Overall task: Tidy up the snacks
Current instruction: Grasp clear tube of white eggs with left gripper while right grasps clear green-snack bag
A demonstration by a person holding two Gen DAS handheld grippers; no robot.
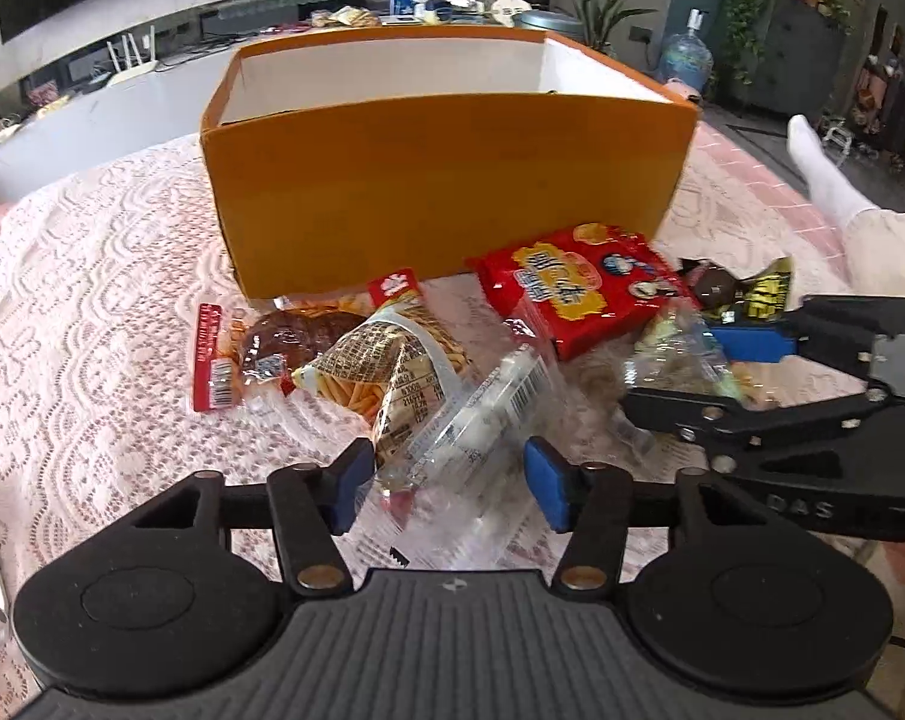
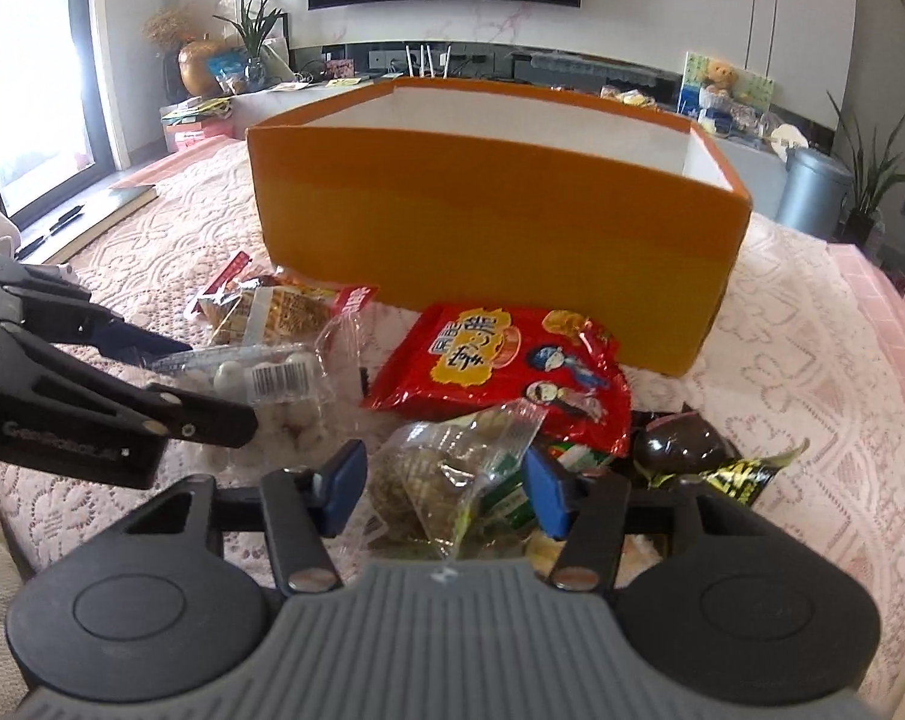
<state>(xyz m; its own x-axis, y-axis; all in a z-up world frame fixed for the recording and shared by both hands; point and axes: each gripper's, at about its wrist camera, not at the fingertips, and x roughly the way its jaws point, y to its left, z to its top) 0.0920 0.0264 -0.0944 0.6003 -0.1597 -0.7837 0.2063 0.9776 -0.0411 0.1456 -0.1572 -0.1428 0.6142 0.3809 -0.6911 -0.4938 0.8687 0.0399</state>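
On the lace-covered table, in front of an orange box (image 1: pixel 446 192) whose visible white inside shows no snack yet, sorting has barely begun. The left gripper (image 1: pixel 449 483) straddles a clear pack (image 1: pixel 482 414), jaws half-open, pads seemingly not pressing; the right gripper (image 2: pixel 446 489) likewise brackets a green-brown pack (image 2: pixel 452 468) (grip unclear). Still loose on the cloth: a red bag (image 2: pixel 506 372), a fries pack (image 1: pixel 386 360), dark sweets (image 2: pixel 683 441). The box's tall near wall must be cleared, and the two grippers crowd each other.
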